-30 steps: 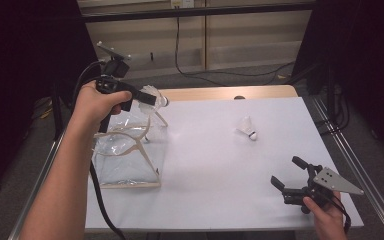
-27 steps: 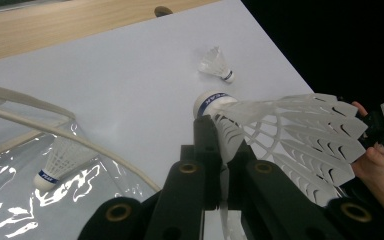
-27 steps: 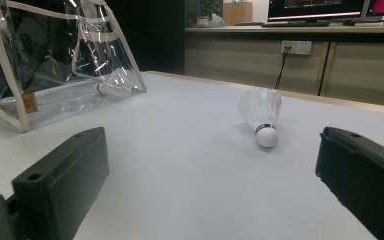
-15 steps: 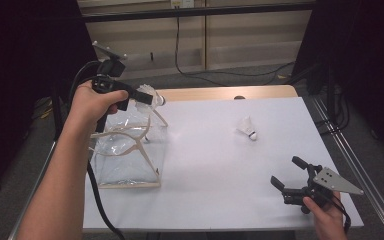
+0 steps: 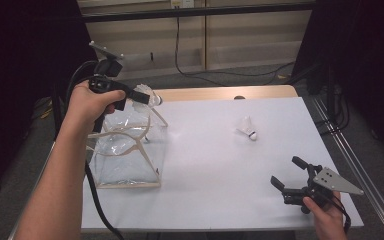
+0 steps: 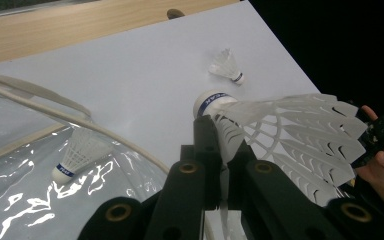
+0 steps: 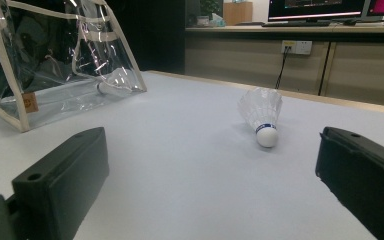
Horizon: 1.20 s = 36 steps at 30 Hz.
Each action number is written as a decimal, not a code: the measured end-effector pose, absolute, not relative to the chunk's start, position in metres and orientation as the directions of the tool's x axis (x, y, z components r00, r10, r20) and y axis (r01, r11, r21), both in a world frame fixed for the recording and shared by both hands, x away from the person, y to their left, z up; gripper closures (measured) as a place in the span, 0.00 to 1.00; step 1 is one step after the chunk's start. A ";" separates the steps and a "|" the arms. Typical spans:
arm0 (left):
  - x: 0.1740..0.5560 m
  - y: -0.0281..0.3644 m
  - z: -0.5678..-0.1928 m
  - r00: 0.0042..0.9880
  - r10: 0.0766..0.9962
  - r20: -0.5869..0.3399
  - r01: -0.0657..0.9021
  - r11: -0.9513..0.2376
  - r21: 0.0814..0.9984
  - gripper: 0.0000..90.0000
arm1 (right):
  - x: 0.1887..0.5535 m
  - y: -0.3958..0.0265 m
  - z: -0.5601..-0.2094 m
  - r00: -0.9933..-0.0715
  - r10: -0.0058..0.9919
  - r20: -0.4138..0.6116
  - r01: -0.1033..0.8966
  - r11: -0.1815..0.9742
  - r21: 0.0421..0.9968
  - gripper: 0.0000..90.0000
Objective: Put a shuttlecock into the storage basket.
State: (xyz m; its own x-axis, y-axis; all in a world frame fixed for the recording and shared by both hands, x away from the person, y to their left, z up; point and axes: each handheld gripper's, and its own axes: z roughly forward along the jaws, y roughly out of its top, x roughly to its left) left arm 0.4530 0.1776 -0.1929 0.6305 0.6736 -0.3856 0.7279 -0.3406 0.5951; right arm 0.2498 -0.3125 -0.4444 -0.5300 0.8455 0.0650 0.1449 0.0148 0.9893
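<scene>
Shuttlecock point(image 6: 280, 135) clenched in left hand-held gripper point(image 5: 130, 98) above clear bag point(image 5: 125, 150); right hand-held gripper point(image 5: 287, 175) released

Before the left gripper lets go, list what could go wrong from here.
1. The left gripper pinches its shuttlecock by the thin skirt; the feathers may crush or slip.
2. It hangs near the clear bag's rim and handles; a release could bounce off them onto the table.
3. The bag looks light and soft, so a nudge might tip it, spilling the shuttlecock inside.
</scene>
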 end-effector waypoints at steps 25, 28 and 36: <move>0.454 0.195 -0.193 0.581 0.718 -0.383 0.745 -0.281 0.604 1.00 | 0.250 -0.312 -0.444 -0.531 0.845 0.064 0.145 0.017 0.989 0.00; 0.454 0.199 -0.195 0.572 0.725 -0.383 0.748 -0.270 0.606 1.00 | 0.250 -0.312 -0.444 -0.531 0.845 0.066 0.146 0.015 0.989 0.00; 0.455 0.207 -0.199 0.556 0.739 -0.381 0.756 -0.258 0.602 1.00 | 0.250 -0.312 -0.444 -0.531 0.845 0.065 0.146 0.016 0.989 0.00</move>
State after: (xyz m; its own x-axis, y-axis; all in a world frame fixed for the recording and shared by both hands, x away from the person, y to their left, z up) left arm 0.4554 0.2070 -0.1987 0.5559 0.7389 -0.3808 0.7556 -0.2583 0.6020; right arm 0.2497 -0.3124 -0.4444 -0.5311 0.8448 0.0649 0.1462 0.0159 0.9891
